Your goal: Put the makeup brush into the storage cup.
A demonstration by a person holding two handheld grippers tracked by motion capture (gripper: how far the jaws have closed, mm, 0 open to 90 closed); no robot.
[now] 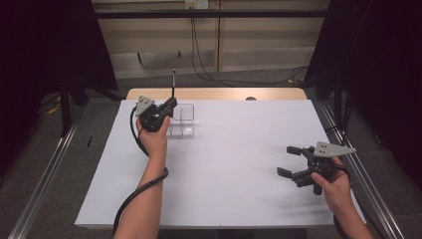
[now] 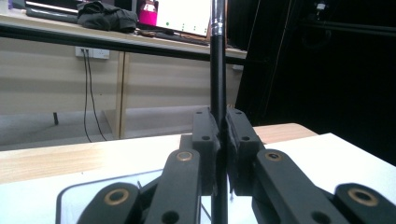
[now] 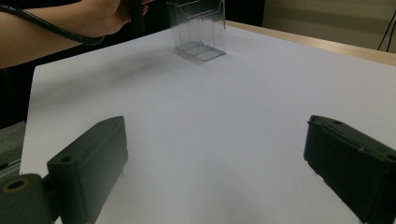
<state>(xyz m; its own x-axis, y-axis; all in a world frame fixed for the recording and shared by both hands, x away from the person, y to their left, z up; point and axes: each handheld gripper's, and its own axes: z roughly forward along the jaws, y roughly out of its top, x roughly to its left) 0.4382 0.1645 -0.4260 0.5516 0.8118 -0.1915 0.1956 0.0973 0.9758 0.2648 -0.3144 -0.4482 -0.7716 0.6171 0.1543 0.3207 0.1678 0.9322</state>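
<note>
1. Your left gripper (image 1: 170,105) is up at the far left of the white table (image 1: 224,164), right over the clear plastic box (image 1: 182,120). Its jaws are clamped tight on a thin black rod (image 1: 174,84) that stands pretty much straight up.

2. From the left gripper view, the rod (image 2: 217,70) runs up between the two black jaws of that gripper (image 2: 219,140) and out the top of the frame, with a shiny metal band near the top. Below the jaws you can see a bit of the clear box's rim (image 2: 70,196). Can't tell if the rod's lower end is touching the box or just hanging inside it.

3. Your right gripper (image 1: 289,160) is at the near right of the table, well apart from the box, jaws spread wide with nothing between them.

4. In the right gripper view, that gripper (image 3: 215,154) has bare white tabletop (image 3: 210,116) between its jaws. Farther off there's the clear box (image 3: 198,30), upright with dividers inside, and your left hand (image 3: 105,16) just beside it.

5. The box looks to have nothing else in it besides the dividers.
</note>
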